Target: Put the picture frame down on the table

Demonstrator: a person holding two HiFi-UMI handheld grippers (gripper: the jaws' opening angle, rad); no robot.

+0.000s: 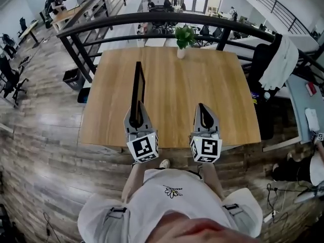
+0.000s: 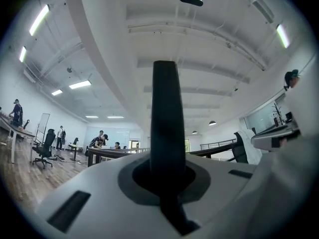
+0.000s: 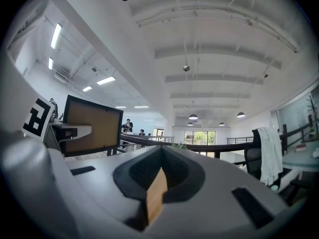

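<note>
The picture frame (image 1: 137,87) is thin and black and shows edge-on in the head view, standing upright over the left half of the wooden table (image 1: 177,85). My left gripper (image 1: 135,117) is shut on its near end. In the left gripper view the frame's dark edge (image 2: 166,123) rises straight up from between the jaws. The right gripper view shows the frame's brown back and black rim (image 3: 92,126) at the left. My right gripper (image 1: 204,117) hovers over the table's near right part, shut and holding nothing. I cannot tell whether the frame touches the table.
A small potted plant (image 1: 183,37) stands at the table's far edge. Behind it runs a black railing (image 1: 152,19). A chair draped with a white garment (image 1: 281,59) is at the right. A black bin (image 1: 73,77) sits on the floor at the left.
</note>
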